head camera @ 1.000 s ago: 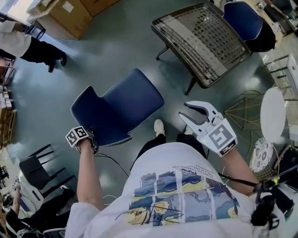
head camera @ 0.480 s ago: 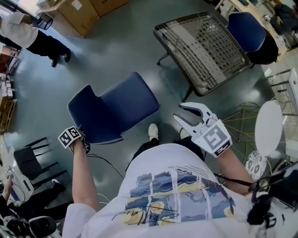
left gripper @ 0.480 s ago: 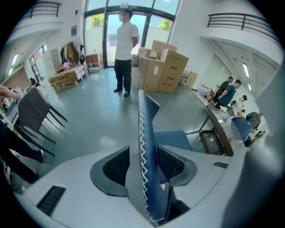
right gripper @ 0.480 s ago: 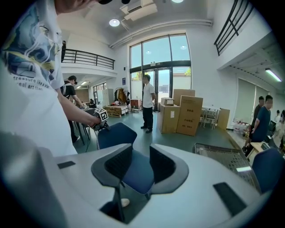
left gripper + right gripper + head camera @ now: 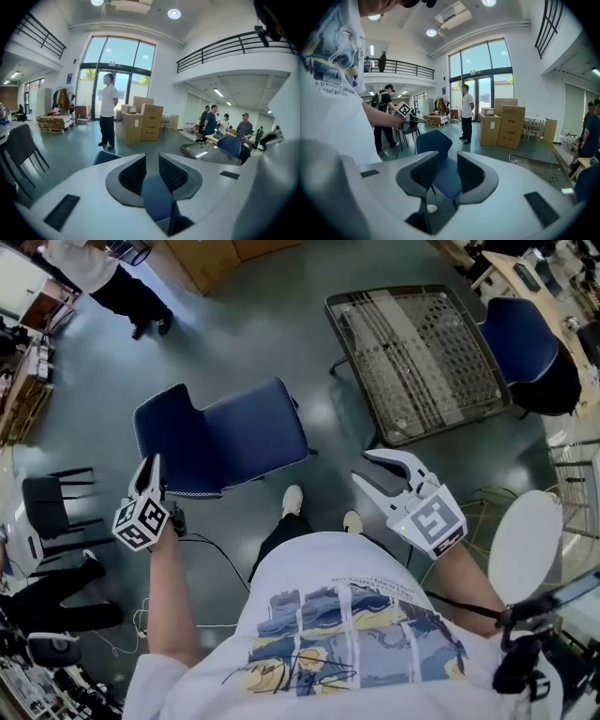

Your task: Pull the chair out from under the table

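The blue chair point(image 5: 220, 446) stands on the grey floor, out from under the glass-topped table point(image 5: 422, 357) and well to its left. My left gripper point(image 5: 152, 467) hovers by the chair's near left edge, off it. In the left gripper view its jaws point(image 5: 151, 159) are closing with nothing between them; the chair point(image 5: 105, 157) lies beyond. My right gripper point(image 5: 364, 468) hangs open and empty between chair and table. The right gripper view looks past the right gripper point(image 5: 447, 157) at the chair point(image 5: 436, 140).
A second blue chair point(image 5: 525, 343) sits at the table's far side. Cardboard boxes point(image 5: 234, 251) and a standing person point(image 5: 103, 273) are at the back left. A black chair point(image 5: 56, 512) is at the left, a round white table point(image 5: 525, 535) at the right. My shoes point(image 5: 292, 501) are near the chair.
My left gripper has left the chair's back edge and risen clear of it. The right gripper has shifted only a little.
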Motion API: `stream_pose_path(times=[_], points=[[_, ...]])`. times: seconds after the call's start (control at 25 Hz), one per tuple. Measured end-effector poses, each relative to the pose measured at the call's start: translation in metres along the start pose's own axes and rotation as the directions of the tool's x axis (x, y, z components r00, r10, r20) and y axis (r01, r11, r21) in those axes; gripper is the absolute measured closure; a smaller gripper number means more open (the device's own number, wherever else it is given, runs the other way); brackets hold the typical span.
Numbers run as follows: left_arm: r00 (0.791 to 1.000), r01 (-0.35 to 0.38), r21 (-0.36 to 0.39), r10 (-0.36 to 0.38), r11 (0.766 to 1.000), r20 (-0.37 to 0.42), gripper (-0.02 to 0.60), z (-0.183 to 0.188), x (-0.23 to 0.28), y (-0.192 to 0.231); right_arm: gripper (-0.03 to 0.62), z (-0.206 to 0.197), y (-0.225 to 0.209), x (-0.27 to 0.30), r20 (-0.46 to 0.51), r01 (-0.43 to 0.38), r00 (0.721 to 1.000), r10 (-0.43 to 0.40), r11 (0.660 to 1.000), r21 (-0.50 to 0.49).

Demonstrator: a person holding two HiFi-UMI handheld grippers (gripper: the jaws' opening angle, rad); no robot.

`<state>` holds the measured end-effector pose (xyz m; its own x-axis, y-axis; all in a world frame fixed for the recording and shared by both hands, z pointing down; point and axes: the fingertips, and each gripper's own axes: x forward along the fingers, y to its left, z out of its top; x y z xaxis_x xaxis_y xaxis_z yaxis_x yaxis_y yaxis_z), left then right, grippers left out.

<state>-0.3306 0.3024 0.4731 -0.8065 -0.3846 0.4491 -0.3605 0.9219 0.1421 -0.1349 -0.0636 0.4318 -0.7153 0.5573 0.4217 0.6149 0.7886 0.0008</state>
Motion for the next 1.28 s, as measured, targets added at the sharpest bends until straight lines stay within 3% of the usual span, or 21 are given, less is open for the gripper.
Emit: stream_pose_path(times=[0.16,0.32,0.48,0.64,0.76,0.88,1.28], points=[[0.990,0.142,0.072,-0.143,0.987,0.003,0.567,-0.015,-0.047,-0.119,0.509,-0.013,0.006,-0.024,0.016,-0.100,0.995,0.100,0.995,-0.013],[0.960,0.279,0.078,-0.277,0.957,-0.040,0.572,-0.041,-0.098,-0.223,0.561,-0.028,0.022,-0.037,0.011,-0.227,0.974,0.228,0.973,-0.032],[0.901,0.426,0.054,-0.417,0.903,-0.121,0.572,-0.069,-0.143,-0.303,0.576,-0.031,0.047,-0.045,0.004,-0.301,0.953,0.302,0.952,-0.053],[0.838,0.538,0.115,-0.516,0.835,-0.179,0.572,-0.074,-0.175,-0.362,0.577,-0.017,0.068,-0.058,0.036,-0.327,0.944,0.329,0.944,-0.055],[0.810,0.583,0.155,-0.558,0.797,-0.180,0.572,-0.065,-0.189,-0.376,0.577,-0.007,0.081,-0.064,0.045,-0.327,0.943,0.331,0.942,-0.068],[0.793,0.608,0.167,-0.585,0.776,-0.171,0.572,-0.061,-0.209,-0.366,0.577,0.001,0.105,-0.063,0.050,-0.321,0.944,0.326,0.943,-0.093],[0.775,0.632,0.164,-0.620,0.757,-0.122,0.572,-0.082,-0.310,-0.271,0.577,0.030,0.239,-0.041,0.048,-0.254,0.964,0.263,0.957,-0.144]])
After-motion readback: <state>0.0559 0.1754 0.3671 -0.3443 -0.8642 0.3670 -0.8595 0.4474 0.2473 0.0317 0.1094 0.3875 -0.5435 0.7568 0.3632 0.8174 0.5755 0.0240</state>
